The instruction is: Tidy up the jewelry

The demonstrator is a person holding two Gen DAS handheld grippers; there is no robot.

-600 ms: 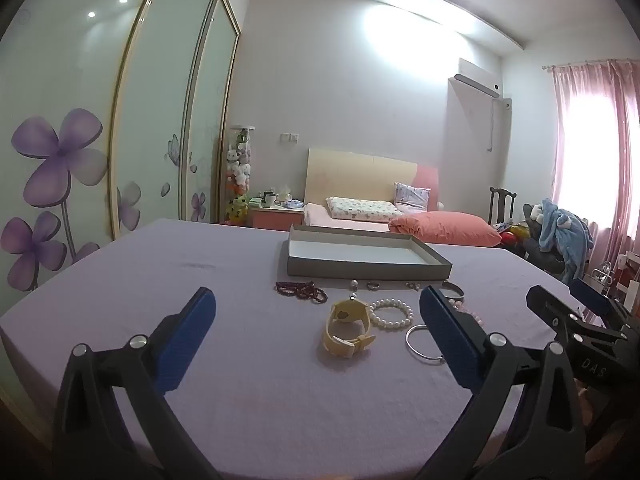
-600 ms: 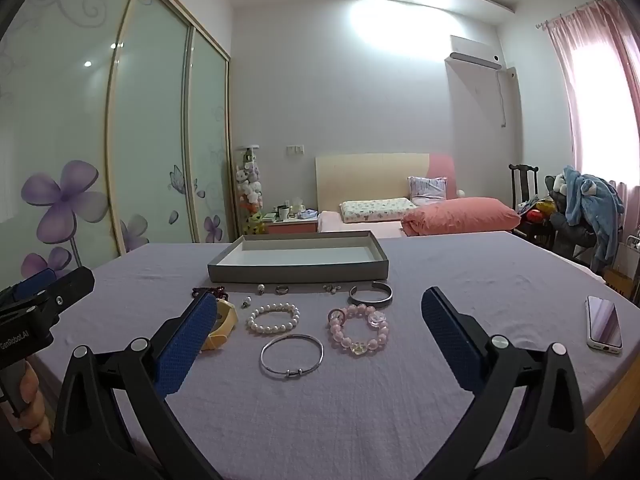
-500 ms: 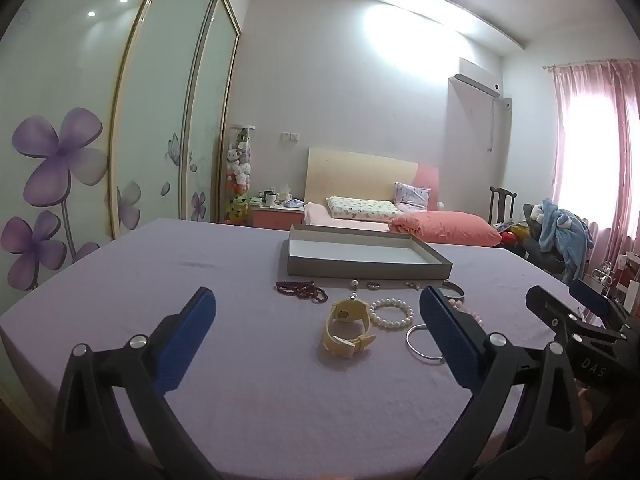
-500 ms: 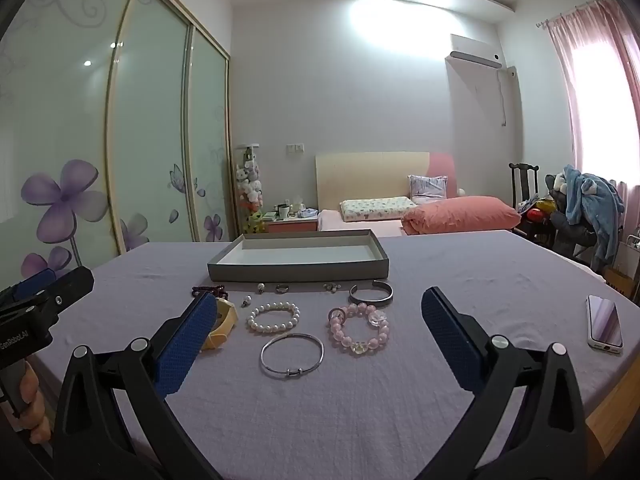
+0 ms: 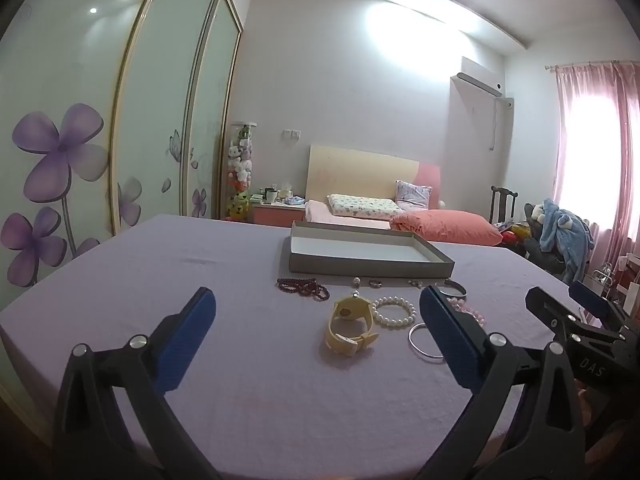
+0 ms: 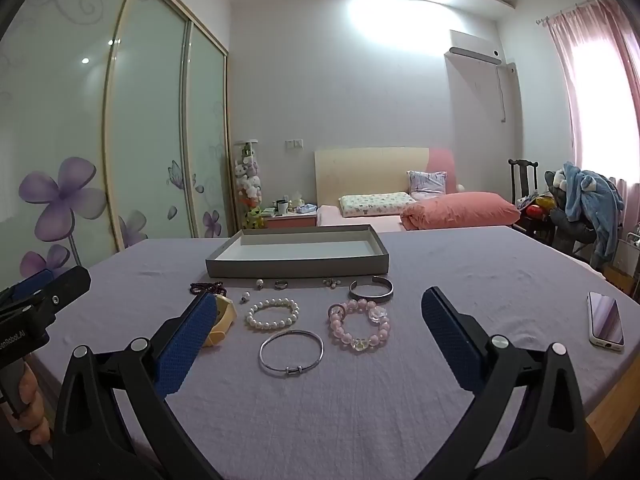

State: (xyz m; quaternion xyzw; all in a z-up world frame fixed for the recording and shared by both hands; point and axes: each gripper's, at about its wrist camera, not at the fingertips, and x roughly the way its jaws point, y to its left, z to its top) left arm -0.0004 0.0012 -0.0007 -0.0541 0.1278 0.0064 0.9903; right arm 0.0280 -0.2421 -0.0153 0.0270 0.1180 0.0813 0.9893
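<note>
Jewelry lies on a purple cloth in front of a shallow grey tray (image 6: 298,266) (image 5: 372,268). In the right wrist view I see a pearl bracelet (image 6: 273,313), a silver bangle (image 6: 291,347), a pink bead bracelet (image 6: 359,325), a dark cuff (image 6: 371,290), a ring (image 6: 281,284) and dark red beads (image 6: 208,289). A yellow watch (image 5: 352,325) lies left of the pearl bracelet (image 5: 394,312). My left gripper (image 5: 316,312) is open above the cloth, short of the watch. My right gripper (image 6: 320,312) is open too, nothing between its fingers.
A phone (image 6: 606,325) lies at the cloth's right edge. Behind the table are a bed with a pink pillow (image 6: 460,210), a chair with blue clothes (image 6: 592,204) and sliding wardrobe doors (image 6: 120,140) on the left. A hand (image 6: 28,408) holds the left gripper's handle.
</note>
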